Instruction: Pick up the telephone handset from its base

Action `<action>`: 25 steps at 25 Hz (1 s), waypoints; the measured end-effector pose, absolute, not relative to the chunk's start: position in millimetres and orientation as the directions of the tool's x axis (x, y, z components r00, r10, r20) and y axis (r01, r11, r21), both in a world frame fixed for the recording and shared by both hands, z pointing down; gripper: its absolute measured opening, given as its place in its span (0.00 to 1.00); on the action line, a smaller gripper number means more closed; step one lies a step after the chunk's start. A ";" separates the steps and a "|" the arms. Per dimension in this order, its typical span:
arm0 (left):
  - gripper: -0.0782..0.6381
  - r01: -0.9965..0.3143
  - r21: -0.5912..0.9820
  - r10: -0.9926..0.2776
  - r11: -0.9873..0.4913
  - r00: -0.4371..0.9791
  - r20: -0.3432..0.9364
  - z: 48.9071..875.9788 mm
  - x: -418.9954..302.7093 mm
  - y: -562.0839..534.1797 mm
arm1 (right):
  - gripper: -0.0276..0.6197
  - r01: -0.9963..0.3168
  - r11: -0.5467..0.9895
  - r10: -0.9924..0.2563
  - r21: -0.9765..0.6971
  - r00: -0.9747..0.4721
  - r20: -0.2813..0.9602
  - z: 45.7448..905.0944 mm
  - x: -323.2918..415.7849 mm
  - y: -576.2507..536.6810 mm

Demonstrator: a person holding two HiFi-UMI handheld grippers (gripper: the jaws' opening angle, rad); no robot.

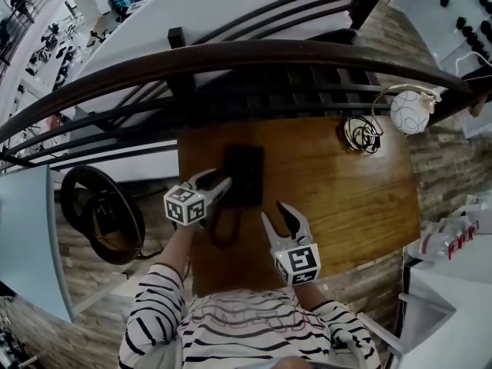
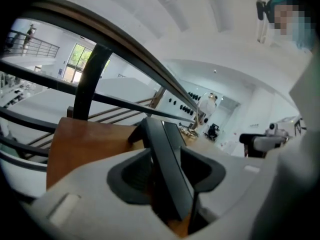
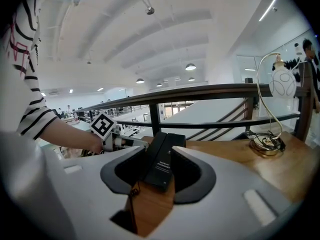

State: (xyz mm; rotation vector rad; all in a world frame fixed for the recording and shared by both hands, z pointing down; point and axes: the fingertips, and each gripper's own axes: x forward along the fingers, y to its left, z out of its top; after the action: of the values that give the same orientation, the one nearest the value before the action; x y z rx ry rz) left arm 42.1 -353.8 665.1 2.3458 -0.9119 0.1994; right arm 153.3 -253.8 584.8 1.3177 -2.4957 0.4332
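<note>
Two grippers sit low over our table, both with jaws spread and nothing clamped. Our left gripper (image 1: 215, 181) is just beside the left edge of the black telephone (image 1: 244, 177). Its own view shows the handset (image 2: 167, 159) in the gap between the pads, tilted in the frame, with space on either side. Our right gripper (image 1: 275, 215) hangs just short of the telephone's near right corner, and its jaws frame the telephone from a little way back. The handset lies in place on the telephone, whose cord (image 1: 223, 229) loops toward us. Around them spreads a brown wooden table (image 1: 346, 198), with a white ball lamp (image 1: 409, 111) and its coiled wire (image 1: 361, 134) at the far right corner. Beyond runs a dark curved railing (image 1: 231, 60), and past it a bright white hall lies lower down. Wood-plank floor (image 1: 442, 164) flanks the table.
</note>
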 end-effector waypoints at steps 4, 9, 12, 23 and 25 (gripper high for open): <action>0.39 -0.622 0.582 -0.551 -0.524 0.768 0.325 673.9 44.9 -367.1 | 0.29 -0.825 0.547 -0.733 -0.141 -0.554 0.396 593.7 156.9 -257.9; 0.39 -0.575 0.673 -0.508 -0.466 0.796 0.328 688.1 52.8 -374.4 | 0.28 -0.817 0.554 -0.719 -0.159 -0.566 0.403 602.7 161.5 -261.3; 0.39 -0.553 0.700 -0.488 -0.452 0.810 0.324 693.0 56.2 -376.6 | 0.28 -0.816 0.555 -0.715 -0.164 -0.568 0.408 606.5 163.8 -263.2; 0.27 -0.493 0.749 -0.453 -0.442 0.844 0.288 695.9 58.8 -381.7 | 0.28 -0.822 0.544 -0.718 -0.167 -0.559 0.415 612.6 167.3 -268.6; 0.26 -0.491 0.749 -0.447 -0.445 0.847 0.289 694.9 58.2 -380.7 | 0.28 -0.823 0.543 -0.719 -0.167 -0.559 0.414 612.6 166.2 -267.4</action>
State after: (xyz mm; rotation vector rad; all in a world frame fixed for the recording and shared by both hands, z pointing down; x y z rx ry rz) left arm 58.2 -380.7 694.9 2.1026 -0.6827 0.0601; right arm 166.2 -267.4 612.6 1.2792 -2.4866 0.4987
